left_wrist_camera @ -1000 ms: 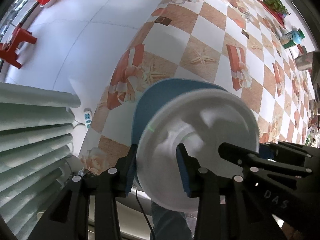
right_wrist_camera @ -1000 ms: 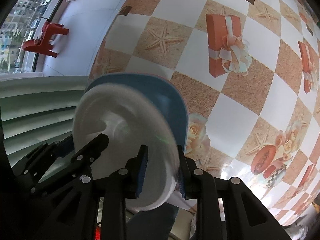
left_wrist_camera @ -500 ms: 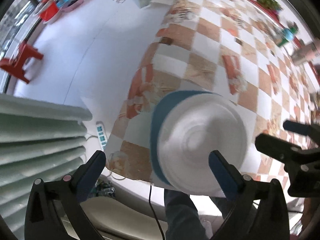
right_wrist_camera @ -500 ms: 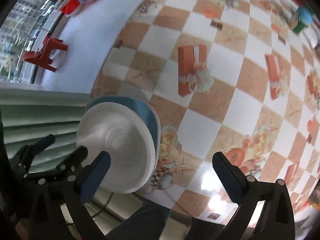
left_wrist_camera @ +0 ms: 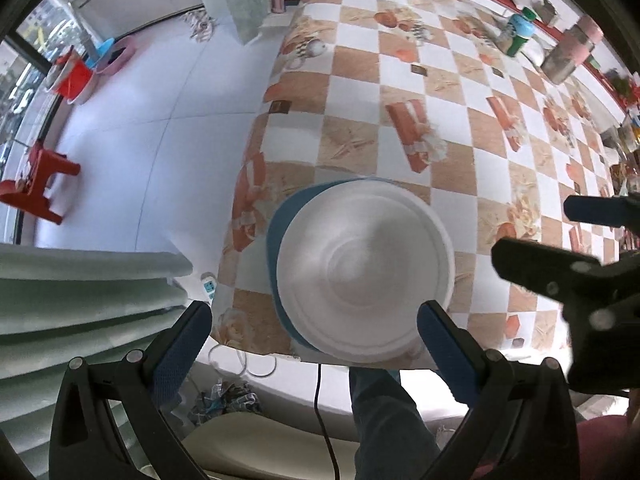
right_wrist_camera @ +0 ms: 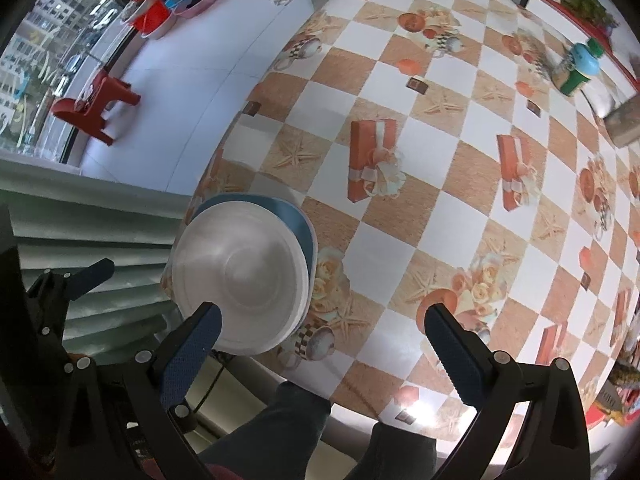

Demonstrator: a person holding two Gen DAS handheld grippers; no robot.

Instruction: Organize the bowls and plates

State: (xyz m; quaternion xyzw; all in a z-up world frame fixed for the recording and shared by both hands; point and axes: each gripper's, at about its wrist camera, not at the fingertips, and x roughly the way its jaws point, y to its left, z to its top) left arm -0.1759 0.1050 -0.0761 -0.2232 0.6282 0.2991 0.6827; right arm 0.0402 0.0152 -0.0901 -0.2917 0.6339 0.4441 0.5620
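A white bowl [left_wrist_camera: 364,272] sits on a blue plate [left_wrist_camera: 280,232] at the near corner of the checkered table [left_wrist_camera: 400,92]. The stack also shows in the right wrist view, white bowl [right_wrist_camera: 240,276] on blue plate [right_wrist_camera: 298,224]. My left gripper [left_wrist_camera: 312,332] is open and empty, raised above and behind the stack. My right gripper [right_wrist_camera: 320,332] is open and empty, to the right of the stack. The right gripper also shows at the right edge of the left wrist view [left_wrist_camera: 560,240].
A green-and-blue bottle [left_wrist_camera: 518,36] and jars [left_wrist_camera: 568,56] stand at the table's far side. A red stool [right_wrist_camera: 94,108] and basins [right_wrist_camera: 160,16] are on the floor to the left. A ribbed pale-green panel [left_wrist_camera: 80,300] is beside the table corner.
Both grippers were shut on the white bowl's rim a second ago. They have opened, released it onto the blue plate and pulled back and up.
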